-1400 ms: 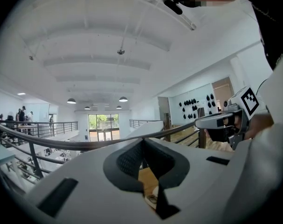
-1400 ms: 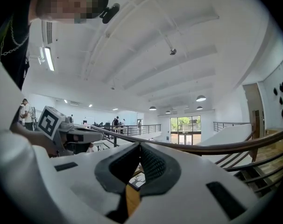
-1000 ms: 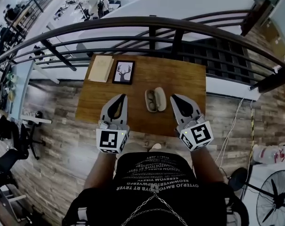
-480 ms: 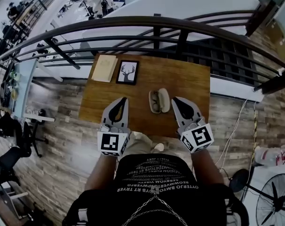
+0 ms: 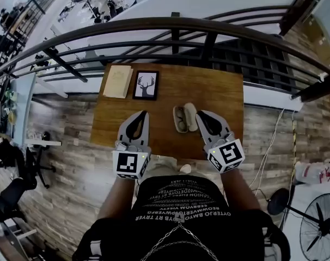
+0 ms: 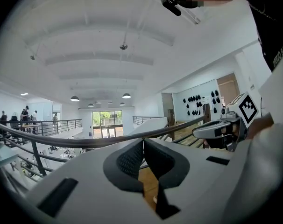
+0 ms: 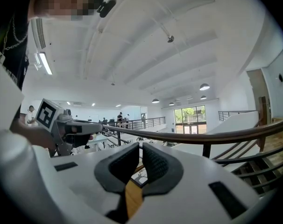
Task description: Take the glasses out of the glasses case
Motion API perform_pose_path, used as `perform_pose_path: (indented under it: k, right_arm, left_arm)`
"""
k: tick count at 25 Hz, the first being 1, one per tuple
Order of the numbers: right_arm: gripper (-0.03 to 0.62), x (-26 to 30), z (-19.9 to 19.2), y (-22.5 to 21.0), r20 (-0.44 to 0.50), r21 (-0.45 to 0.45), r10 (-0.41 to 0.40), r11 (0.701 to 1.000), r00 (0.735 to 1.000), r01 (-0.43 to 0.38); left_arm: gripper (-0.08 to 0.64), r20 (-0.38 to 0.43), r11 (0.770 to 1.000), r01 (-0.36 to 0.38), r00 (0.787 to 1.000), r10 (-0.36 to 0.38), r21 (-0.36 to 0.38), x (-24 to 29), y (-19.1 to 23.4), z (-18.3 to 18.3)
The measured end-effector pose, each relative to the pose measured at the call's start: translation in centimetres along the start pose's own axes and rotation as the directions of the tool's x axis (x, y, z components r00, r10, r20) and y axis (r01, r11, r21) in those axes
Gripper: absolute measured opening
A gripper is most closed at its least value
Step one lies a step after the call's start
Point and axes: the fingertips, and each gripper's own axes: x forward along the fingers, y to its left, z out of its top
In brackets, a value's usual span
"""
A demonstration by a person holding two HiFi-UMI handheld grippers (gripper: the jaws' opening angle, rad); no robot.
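Note:
An open pale glasses case (image 5: 190,116) lies on the wooden table (image 5: 219,91), a little right of its middle. The glasses (image 5: 179,119) rest in its left half. My right gripper (image 5: 200,115) hovers just right of the case, jaws shut and empty; its own view shows the right gripper (image 7: 140,146) shut over the wood. My left gripper (image 5: 142,115) is further left of the case, apart from it. Seen in its own view, the left gripper (image 6: 143,141) has its pads meeting, with nothing between them.
A framed deer picture (image 5: 146,85) and a tan notebook (image 5: 117,81) lie at the table's far left. A dark metal railing (image 5: 176,26) runs behind the table, with a drop beyond it. The person stands at the table's near edge.
Both grippers have edged slightly forward and down over the table's near edge, the right tip now closer to the case. Both stay shut; the case has not moved.

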Motion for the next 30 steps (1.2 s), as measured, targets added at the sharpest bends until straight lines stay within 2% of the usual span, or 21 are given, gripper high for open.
perform_pose_path:
  k: [3, 9, 30]
  right_arm:
    - [0.024, 0.9, -0.6, -0.2, -0.020, 0.002, -0.008, 1.000, 1.000, 0.008]
    - [0.083, 2.8, -2.0, -1.1, -0.059, 0.020, -0.025, 0.999, 0.998, 0.026]
    - [0.114, 7.9, -9.9, -2.6, -0.235, 0.076, -0.052, 0.995, 0.971, 0.071]
  left_arm:
    - [0.028, -0.009, 1.000, 0.010, 1.000, -0.010, -0.004, 0.8, 0.9, -0.3]
    - [0.028, -0.019, 0.999, 0.038, 0.999, -0.038, -0.006, 2.5, 2.2, -0.7]
    - [0.028, -0.030, 0.998, 0.056, 0.998, -0.056, -0.007, 5.8, 6.8, -1.3]
